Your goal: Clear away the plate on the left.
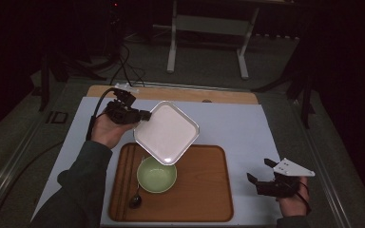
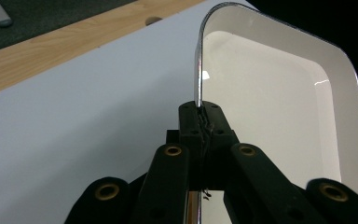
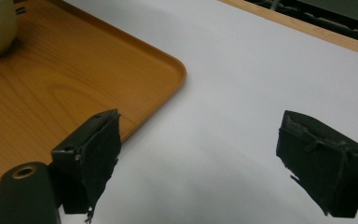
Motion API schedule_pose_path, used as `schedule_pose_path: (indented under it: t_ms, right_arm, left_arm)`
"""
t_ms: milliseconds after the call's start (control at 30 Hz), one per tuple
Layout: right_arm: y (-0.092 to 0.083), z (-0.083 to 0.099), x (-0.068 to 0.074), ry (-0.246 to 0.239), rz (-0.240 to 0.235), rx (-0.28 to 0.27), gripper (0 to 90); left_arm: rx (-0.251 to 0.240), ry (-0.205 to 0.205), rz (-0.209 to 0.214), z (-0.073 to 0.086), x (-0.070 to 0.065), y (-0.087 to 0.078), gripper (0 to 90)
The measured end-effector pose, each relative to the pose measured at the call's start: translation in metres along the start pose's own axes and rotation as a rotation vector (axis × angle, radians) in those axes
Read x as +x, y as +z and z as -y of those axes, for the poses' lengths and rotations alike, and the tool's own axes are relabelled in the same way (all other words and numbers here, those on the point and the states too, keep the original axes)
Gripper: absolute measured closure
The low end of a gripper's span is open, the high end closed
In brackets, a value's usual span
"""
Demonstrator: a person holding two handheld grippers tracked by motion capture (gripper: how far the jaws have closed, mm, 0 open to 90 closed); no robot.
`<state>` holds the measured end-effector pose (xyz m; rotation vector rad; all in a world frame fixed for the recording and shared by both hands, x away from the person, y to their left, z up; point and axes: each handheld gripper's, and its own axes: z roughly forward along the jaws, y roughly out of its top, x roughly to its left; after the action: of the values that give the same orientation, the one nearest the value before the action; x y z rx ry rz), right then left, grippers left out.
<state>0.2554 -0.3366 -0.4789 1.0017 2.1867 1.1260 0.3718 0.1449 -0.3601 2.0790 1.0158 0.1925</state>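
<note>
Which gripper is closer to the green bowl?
Left. The left gripper holds the white plate tilted just above and behind the bowl. The right gripper rests open off the tray's right side.

A brown wooden tray (image 1: 204, 190) lies on the white mat (image 1: 247, 123) that covers most of the tabletop (image 1: 171, 93). In the tray sits a light green bowl (image 1: 157, 175), and a dark spoon (image 1: 135, 199) lies just beside it. Behind the tabletop, on the dark floor, stands a white metal frame (image 1: 209, 28).
</note>
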Motion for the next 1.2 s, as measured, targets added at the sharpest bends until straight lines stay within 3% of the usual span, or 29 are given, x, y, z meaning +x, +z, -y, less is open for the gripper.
schedule_pose_path:
  t_ms: [400, 767, 1200]
  right_arm:
    - [-0.001, 0.001, -0.001, 0.006, 0.001, -0.001, 13.7]
    - [-0.001, 0.001, -0.001, 0.007, 0.002, -0.001, 13.7]
    - [0.0, 0.001, -0.001, 0.007, 0.001, -0.001, 13.7]
  left_arm:
    - [0.035, 0.067, 0.027, -0.014, -0.018, 0.025, 89.6]
    - [0.069, 0.128, 0.06, -0.014, -0.031, 0.047, 89.5]
    - [0.064, 0.169, 0.091, -0.019, -0.05, 0.068, 89.5]
